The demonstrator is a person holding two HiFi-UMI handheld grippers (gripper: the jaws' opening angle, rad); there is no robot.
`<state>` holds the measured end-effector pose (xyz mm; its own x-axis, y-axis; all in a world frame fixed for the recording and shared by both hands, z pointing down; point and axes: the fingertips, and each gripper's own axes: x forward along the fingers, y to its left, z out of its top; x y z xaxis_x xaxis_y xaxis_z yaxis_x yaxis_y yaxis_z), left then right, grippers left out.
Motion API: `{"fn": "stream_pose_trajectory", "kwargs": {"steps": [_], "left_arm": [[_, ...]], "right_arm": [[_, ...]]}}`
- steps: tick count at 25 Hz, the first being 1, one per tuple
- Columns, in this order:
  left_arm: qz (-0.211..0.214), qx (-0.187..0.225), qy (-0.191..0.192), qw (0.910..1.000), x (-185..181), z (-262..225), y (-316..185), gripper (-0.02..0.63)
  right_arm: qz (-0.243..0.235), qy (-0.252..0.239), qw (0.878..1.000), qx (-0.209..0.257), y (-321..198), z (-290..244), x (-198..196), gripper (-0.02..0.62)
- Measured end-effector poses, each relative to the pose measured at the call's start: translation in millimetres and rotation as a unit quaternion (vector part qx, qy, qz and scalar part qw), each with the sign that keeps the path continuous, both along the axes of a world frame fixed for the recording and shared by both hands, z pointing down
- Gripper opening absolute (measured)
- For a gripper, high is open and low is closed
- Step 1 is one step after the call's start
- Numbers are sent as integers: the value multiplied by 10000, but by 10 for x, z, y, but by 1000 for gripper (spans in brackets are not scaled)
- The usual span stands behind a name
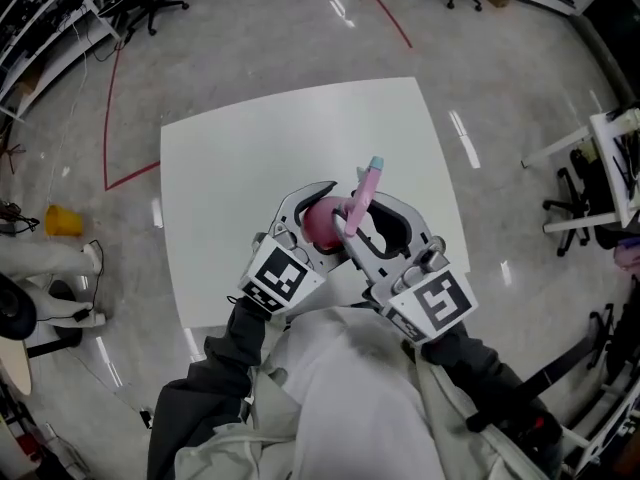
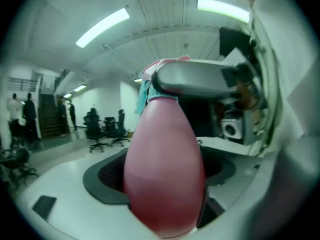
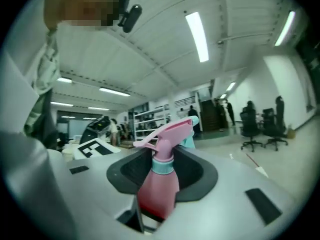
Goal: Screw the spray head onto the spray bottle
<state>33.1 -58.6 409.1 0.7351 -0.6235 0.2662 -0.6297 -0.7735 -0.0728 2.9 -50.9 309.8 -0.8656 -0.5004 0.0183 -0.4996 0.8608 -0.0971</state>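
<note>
A pink spray bottle [image 1: 322, 226] hangs in the air above the white table [image 1: 250, 158]. My left gripper [image 1: 318, 213] is shut on its round body, which fills the left gripper view [image 2: 162, 169]. The pink spray head [image 1: 366, 190] with its teal nozzle points away from me. It sits on the neck over a teal collar [image 3: 162, 166]. My right gripper [image 1: 352, 224] comes in from the right and is closed around the neck and collar. One of its grey fingers [image 2: 200, 79] crosses just above the bottle's shoulder. In the right gripper view the spray head [image 3: 167, 134] rises between the dark pads.
The table holds nothing else that I can see. Around it are a grey floor with red lines [image 1: 108, 118], a yellow object [image 1: 62, 220] at the left, office chairs [image 1: 150, 3] at the back and a white stand [image 1: 600, 168] at the right. People stand far off.
</note>
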Motion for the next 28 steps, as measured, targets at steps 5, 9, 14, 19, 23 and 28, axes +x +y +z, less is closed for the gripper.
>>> {"fn": "stream_pose_trajectory", "kwargs": {"steps": [5, 9, 14, 19, 23, 28], "left_arm": [[15, -192, 568, 9982, 110, -4, 19, 430], [634, -213, 963, 9931, 79, -120, 186, 430], [2222, -520, 1733, 9581, 133, -348, 653, 430], [3231, -711, 1272, 9351, 300, -231, 955, 430], [3025, -740, 1303, 9413, 337, -153, 863, 430], [1944, -659, 1323, 9697, 187, -70, 490, 430]], "right_arm": [[-48, 78, 9999, 95, 53, 29, 4, 127], [-1243, -154, 9917, 292, 203, -25, 64, 200], [-2317, -68, 9725, -210, 309, 68, 124, 343], [-3429, -758, 9359, -272, 434, -253, 81, 347], [-3514, -768, 9329, -159, 509, -354, 78, 218], [-2788, -378, 9596, -50, 333, -256, 65, 66]]}}
